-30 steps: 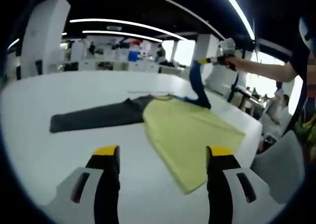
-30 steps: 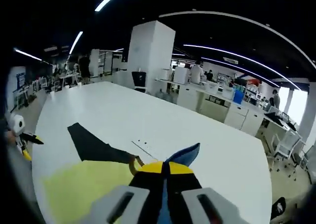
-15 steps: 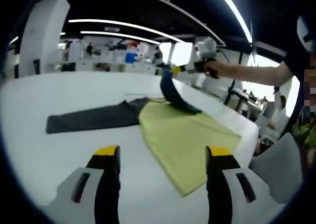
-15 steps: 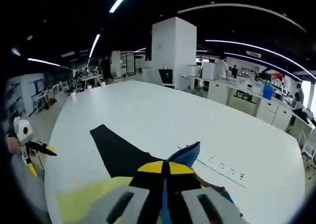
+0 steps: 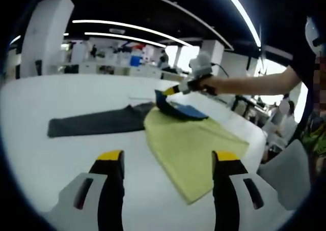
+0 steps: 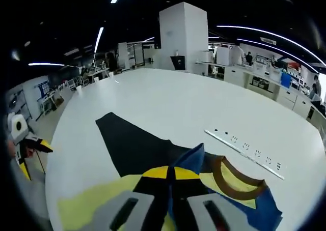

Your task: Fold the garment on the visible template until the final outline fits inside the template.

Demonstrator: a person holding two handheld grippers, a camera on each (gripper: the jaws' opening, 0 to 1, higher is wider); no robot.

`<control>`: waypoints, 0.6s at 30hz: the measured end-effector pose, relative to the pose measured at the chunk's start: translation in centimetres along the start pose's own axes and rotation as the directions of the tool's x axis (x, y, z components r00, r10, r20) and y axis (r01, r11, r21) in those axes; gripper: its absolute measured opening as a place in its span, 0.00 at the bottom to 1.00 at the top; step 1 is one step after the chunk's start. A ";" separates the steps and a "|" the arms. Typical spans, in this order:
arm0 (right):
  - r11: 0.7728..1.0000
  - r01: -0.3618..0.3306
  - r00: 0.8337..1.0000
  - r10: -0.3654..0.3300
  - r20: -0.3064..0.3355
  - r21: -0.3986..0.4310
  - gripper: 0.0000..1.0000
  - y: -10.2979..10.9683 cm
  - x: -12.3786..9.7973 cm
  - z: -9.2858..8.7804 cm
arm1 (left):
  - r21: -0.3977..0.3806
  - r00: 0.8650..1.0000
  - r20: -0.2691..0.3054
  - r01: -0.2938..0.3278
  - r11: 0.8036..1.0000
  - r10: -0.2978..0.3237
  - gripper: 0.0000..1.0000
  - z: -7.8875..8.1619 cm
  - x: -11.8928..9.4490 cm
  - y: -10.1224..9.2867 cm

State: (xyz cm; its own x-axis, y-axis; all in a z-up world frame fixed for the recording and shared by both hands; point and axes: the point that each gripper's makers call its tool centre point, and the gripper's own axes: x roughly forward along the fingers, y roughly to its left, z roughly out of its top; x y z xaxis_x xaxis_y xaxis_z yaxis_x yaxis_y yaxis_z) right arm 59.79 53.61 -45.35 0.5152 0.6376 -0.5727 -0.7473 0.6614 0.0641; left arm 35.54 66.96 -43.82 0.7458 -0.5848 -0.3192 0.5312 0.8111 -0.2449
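A plain pale yellow-green cloth garment [image 5: 196, 144] with a dark grey sleeve [image 5: 94, 123], a blue sleeve [image 5: 182, 110] and a brown collar band [image 6: 237, 177] lies on the smooth white table [image 5: 46, 157], between yellow-tipped black tongs [image 5: 168, 162].

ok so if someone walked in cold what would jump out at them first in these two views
Probably the yellow-green garment spread on the white table, with a dark grey sleeve stretching off to one side. At its far edge the right gripper is shut on a blue sleeve, lifting it over the yellow body. In the right gripper view a brown collar shows just past the jaws, while the left gripper hangs open over the near table.
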 end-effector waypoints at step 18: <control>0.997 -0.079 0.992 0.078 -0.094 0.003 0.00 3.6 3.7 -4.0 | -0.013 1.000 0.013 -0.002 1.000 0.003 0.66 0.4 0.0 -0.2</control>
State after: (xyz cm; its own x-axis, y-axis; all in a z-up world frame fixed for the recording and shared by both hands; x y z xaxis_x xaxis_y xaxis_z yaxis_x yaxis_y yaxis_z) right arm 57.35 56.78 -50.47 0.4134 0.6476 -0.6401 -0.7843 0.6104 0.1110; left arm 35.61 66.79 -43.41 0.7524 -0.5825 -0.3076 0.5240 0.8122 -0.2563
